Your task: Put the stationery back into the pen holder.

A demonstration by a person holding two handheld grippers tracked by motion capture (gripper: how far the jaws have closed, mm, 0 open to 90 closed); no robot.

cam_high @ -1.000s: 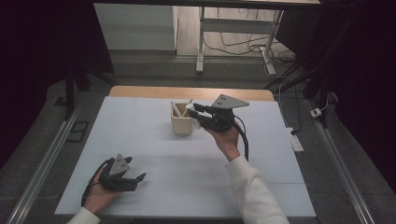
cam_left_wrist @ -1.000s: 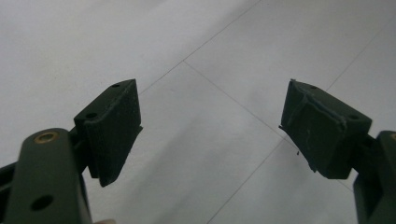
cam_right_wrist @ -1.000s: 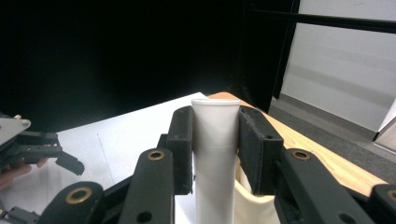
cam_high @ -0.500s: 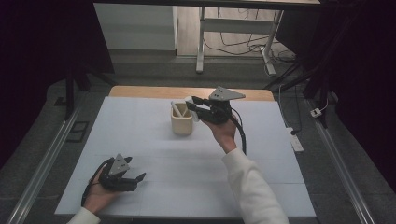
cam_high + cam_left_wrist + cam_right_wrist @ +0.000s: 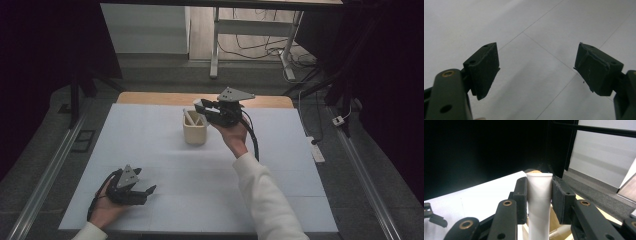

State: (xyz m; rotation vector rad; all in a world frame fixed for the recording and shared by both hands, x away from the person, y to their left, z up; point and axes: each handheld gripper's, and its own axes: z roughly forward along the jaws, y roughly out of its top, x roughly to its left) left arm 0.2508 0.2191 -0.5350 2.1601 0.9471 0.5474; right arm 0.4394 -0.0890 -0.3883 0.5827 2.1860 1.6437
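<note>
My right gripper (image 5: 201,106) hangs just above and behind a beige cup (image 5: 195,134) at the middle of the white table (image 5: 150,150). It is shut on a white tube (image 5: 539,202), with its pads (image 5: 522,197) pressing on both sides and the flat crimped end pointing away from the camera. The tube's lower part runs down toward the cup's mouth (image 5: 555,225). A white stick-like item (image 5: 189,118) leans inside the cup. My left gripper (image 5: 147,195) lies in the hand at the near left of the table. It (image 5: 536,72) stands open with nothing between its jaws.
A wooden strip (image 5: 150,98) borders the table's far edge. Metal rails (image 5: 47,175) run along both sides on the floor. Beyond the table stand a frame's legs (image 5: 215,45) and loose cables (image 5: 260,45). A cable (image 5: 252,140) trails from the right gripper.
The right gripper with the white tube has moved a little toward the far side of the table, from beside the cup to above its rim. The left gripper has stayed put.
</note>
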